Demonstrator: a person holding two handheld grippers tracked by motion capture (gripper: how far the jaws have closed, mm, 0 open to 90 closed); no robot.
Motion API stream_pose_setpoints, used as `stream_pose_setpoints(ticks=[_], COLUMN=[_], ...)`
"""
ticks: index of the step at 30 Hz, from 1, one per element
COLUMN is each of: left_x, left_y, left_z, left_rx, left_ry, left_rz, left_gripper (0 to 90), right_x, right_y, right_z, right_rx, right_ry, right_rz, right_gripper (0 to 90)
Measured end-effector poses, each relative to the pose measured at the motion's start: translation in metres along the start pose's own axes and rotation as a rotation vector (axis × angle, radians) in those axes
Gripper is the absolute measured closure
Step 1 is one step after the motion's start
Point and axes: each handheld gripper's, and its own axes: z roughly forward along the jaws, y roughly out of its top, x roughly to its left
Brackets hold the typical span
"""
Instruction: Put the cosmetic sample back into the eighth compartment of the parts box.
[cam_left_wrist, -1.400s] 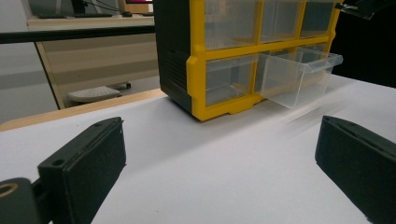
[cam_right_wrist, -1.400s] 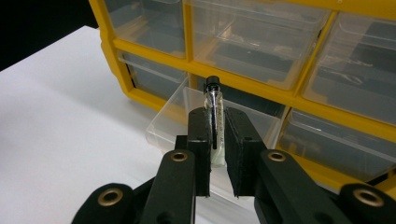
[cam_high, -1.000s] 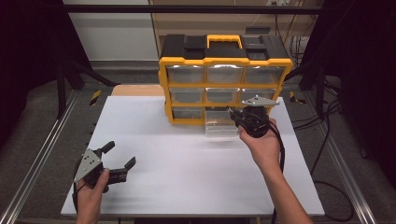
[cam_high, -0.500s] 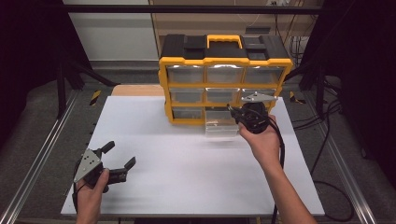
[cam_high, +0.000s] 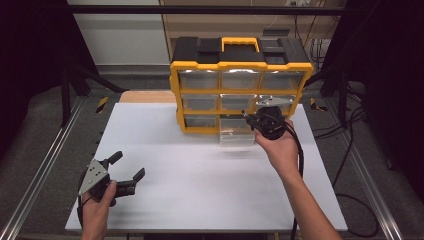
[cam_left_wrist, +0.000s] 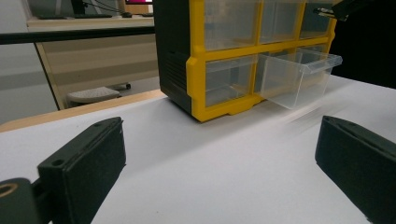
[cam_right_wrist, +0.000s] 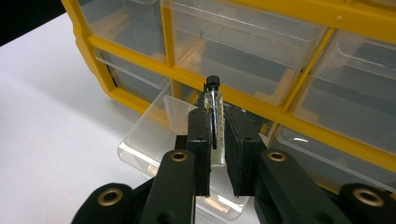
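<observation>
One white table (cam_high: 200, 170) carries everything, its bare surface running from the person's edge to a yellow and black cabinet (cam_high: 240, 85) at the far side. That cabinet holds three rows of clear drawers under a black top with a yellow handle (cam_high: 240, 44). In the bottom row the middle drawer (cam_high: 236, 135) is pulled out over the table, and the left gripper view shows it (cam_left_wrist: 299, 77) jutting from the front while its neighbours sit flush.

At the right, a hand (cam_high: 280, 150) holds the right gripper (cam_high: 255, 121) just above the near right corner of that drawer, with a black cable trailing back along the forearm. In the right gripper view its jaws are clamped on a small clear vial (cam_right_wrist: 214, 121) with a black cap, which stands upright between the pads and pokes above them; the drawer lies directly below and beyond it.

At the near left corner of the table the other hand (cam_high: 97, 207) holds the left gripper (cam_high: 127, 166), well apart from the cabinet. Its jaws are spread wide with nothing between them, and a grey plate (cam_high: 92, 176) sits on its top. From its own view the two black pads (cam_left_wrist: 84, 163) frame bare table.
</observation>
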Motion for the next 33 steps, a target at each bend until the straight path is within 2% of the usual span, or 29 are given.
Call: stream_pose_setpoints(ticks=[33], left_x=[0.0], left_y=[0.0], left_z=[0.0], left_rx=[-0.001], left_ry=[0.0], left_rz=[0.0], left_gripper=[1.7], right_x=[0.0], right_y=[0.004], right_z=[0.025], right_rx=[0.096], right_ry=[-0.008], right_rz=[-0.039], right_gripper=[81.2])
